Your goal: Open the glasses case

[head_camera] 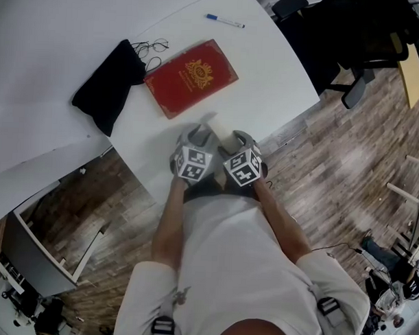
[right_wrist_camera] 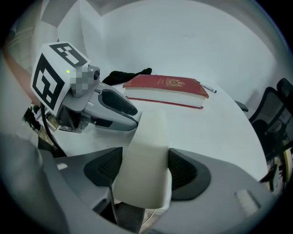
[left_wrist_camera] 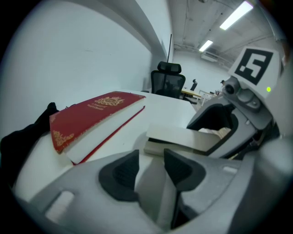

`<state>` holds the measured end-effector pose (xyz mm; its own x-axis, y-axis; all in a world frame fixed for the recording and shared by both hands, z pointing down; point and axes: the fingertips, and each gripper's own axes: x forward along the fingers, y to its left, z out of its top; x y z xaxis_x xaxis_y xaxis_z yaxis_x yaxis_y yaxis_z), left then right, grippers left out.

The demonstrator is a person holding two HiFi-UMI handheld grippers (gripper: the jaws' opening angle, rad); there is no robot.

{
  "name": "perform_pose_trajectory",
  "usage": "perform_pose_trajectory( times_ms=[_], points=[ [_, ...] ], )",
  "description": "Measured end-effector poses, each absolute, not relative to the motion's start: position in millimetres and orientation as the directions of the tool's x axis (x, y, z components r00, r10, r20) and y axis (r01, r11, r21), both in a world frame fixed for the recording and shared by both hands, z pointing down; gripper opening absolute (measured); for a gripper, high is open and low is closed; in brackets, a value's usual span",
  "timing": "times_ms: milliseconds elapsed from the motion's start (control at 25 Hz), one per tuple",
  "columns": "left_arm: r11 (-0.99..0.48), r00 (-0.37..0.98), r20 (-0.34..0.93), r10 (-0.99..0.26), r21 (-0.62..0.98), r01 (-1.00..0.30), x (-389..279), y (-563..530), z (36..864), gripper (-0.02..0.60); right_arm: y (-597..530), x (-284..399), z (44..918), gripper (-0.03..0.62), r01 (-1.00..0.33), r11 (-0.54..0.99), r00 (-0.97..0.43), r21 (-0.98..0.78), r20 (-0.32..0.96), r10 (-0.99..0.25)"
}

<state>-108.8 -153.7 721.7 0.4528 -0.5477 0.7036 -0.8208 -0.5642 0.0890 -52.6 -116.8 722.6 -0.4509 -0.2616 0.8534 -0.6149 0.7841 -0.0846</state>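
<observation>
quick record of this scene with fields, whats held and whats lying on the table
held: white rectangular glasses case
right gripper: jaws clamped on the case's sides
left gripper: jaws closed on a thin white part of the case
case state: dark gap between two layers, seemingly slightly open
on white table: red hardcover book, black fabric pouch, thin-rimmed glasses, blue-capped white pen

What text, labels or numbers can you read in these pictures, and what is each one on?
No text here can be read.
The red book: gold crest and gold print on the cover, too blurred to read.
The marker cubes on the left gripper and right gripper: black-and-white squares only, no letters.
The glasses case: plain white, no print visible.
</observation>
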Motion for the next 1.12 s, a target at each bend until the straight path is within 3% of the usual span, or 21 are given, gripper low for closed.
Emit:
perform_pose_trajectory(
  times_ms=[400, 1120],
  points=[
    [-0.564, 0.460, 0.700, -0.546, 0.098, -0.820, -109.0, -153.8, 725.2, 0.172, -119.4, -47.9, 716.2, 0.306, -0.643, 0.758, -0.464, -0.110, 0.844, -0.271],
    [-0.566, 0.462, 0.702, -0.542, 0.101, -0.818, -108.2, -154.3, 727.6, 0.172, -127.1, -37.6, 698.5, 0.222, -0.671, 0.732, -0.484, -0.115, 0.817, -0.315]
  ],
)
